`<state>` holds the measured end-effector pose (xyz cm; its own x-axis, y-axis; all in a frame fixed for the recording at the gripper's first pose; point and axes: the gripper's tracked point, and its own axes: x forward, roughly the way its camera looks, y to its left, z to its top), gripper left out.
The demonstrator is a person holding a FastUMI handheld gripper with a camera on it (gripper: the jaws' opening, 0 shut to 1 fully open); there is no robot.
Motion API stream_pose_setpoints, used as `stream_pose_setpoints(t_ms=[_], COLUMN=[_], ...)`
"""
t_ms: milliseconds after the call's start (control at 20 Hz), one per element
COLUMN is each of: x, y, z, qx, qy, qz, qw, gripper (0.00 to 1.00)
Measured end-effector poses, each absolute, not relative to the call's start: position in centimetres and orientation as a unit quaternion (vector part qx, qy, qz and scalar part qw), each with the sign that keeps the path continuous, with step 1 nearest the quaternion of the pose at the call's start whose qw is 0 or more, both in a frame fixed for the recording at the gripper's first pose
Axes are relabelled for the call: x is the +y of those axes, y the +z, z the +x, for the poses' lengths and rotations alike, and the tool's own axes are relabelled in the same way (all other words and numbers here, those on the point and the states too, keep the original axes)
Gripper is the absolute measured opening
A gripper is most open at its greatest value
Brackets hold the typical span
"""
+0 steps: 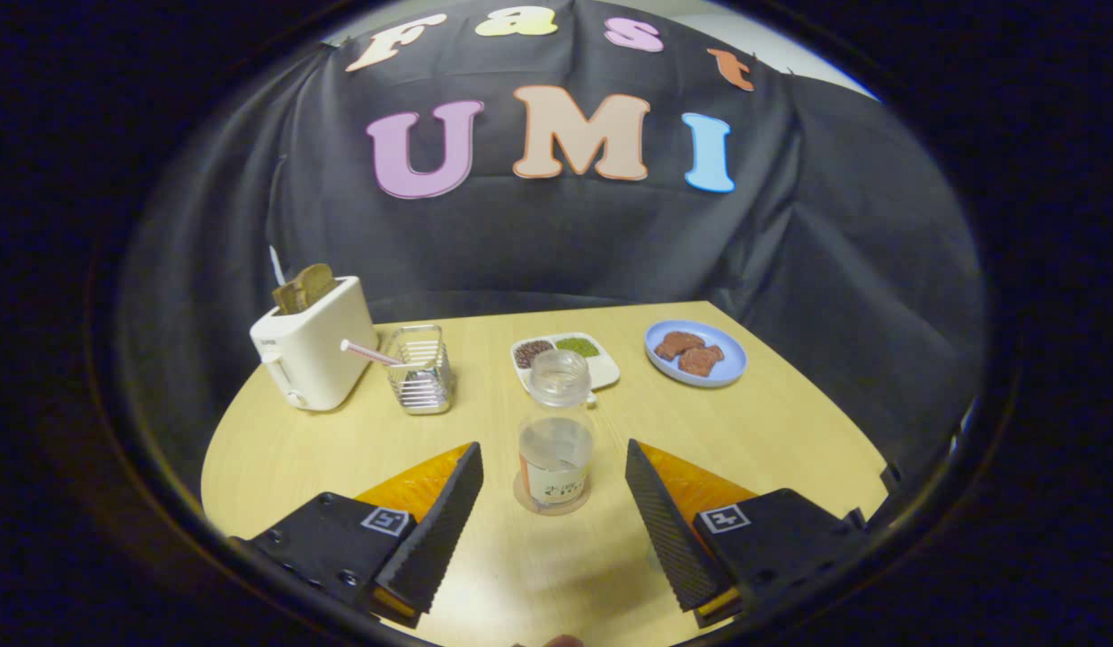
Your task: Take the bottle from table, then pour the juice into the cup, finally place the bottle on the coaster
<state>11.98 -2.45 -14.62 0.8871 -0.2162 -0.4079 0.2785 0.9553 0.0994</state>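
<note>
A clear bottle (556,429) with an open neck and a label near its base stands upright on a round brown coaster (523,495) on the wooden table (781,431). My gripper (552,449) is open. Its two fingers (444,517) flank the bottle, one on each side, with a clear gap to either side. The bottle sits level with the fingertips, between them, and neither finger touches it.
Beyond the bottle lies a white divided dish (607,370) of beans. A blue plate (737,359) with brown pieces is at the back right. A wire basket (421,373) with a straw and a white toaster (315,355) holding bread stand at the back left.
</note>
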Motion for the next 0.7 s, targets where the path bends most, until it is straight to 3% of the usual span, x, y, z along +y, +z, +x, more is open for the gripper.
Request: stream_pose_setpoints(t_ms=[350,700], x=[-2.8,-4.2], y=[-6.0,-2.5], z=[11.4,9.3], qx=[0.125,0.1], qy=[-0.066,-0.039], qz=[0.1,0.077], qw=[0.985,0.991], gripper=[1.0,1.0])
